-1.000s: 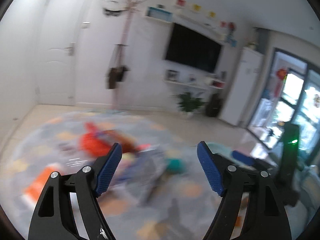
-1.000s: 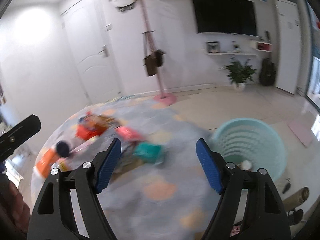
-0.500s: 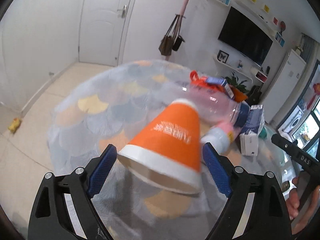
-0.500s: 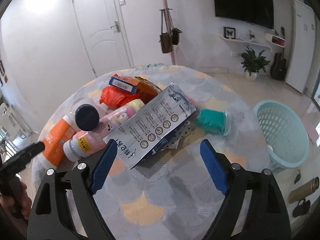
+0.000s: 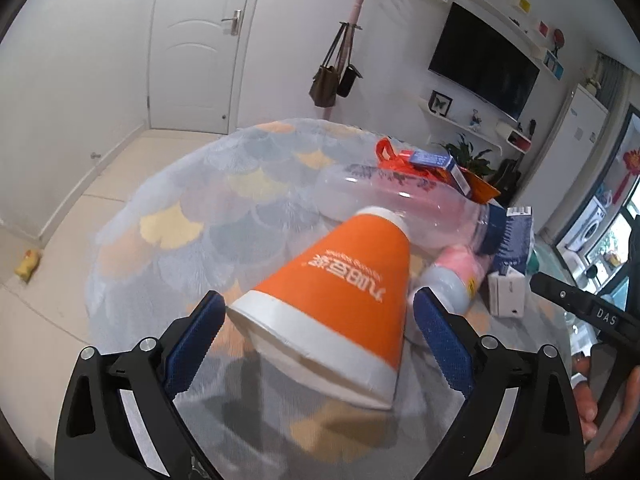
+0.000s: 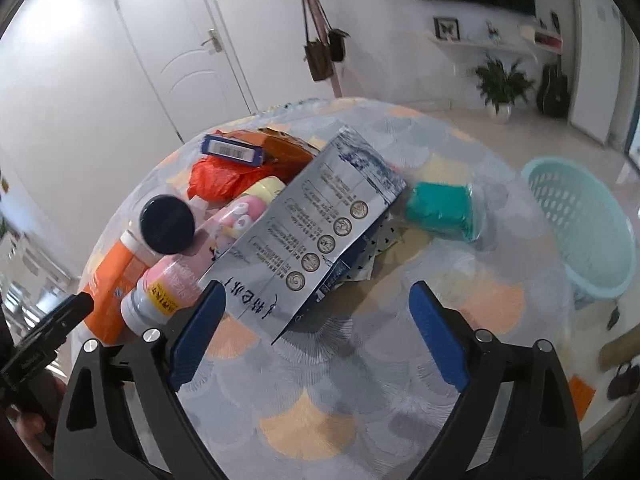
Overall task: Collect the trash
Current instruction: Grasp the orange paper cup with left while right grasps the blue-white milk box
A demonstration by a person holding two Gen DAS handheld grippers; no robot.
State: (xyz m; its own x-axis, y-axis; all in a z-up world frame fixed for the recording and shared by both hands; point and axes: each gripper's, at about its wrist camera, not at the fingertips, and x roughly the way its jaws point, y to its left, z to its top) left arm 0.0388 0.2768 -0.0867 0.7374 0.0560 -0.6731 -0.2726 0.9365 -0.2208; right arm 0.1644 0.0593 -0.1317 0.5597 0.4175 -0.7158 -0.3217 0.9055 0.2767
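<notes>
Trash lies piled on a round table with a scale-pattern cloth (image 6: 320,420). An orange paper cup (image 5: 336,296) lies on its side between the open jaws of my left gripper (image 5: 316,340), not clamped. Behind it lie a clear plastic bottle (image 5: 396,208) and a pink bottle (image 5: 452,276). My right gripper (image 6: 316,336) is open and empty, just in front of a grey-blue carton (image 6: 308,240). Beside it lie the pink bottle (image 6: 172,284), a dark-capped bottle (image 6: 166,224), an orange bag (image 6: 224,178) and a teal packet (image 6: 440,210).
A light teal laundry-style basket (image 6: 584,224) stands on the floor to the right of the table. A small blue box (image 6: 232,150) rests on the orange bag. A coat stand with bags (image 5: 336,80) and a white door (image 5: 192,44) are behind the table.
Both grippers came down from a room-level view to the table top. The left closed in around the orange cup, the right moved up to the carton.
</notes>
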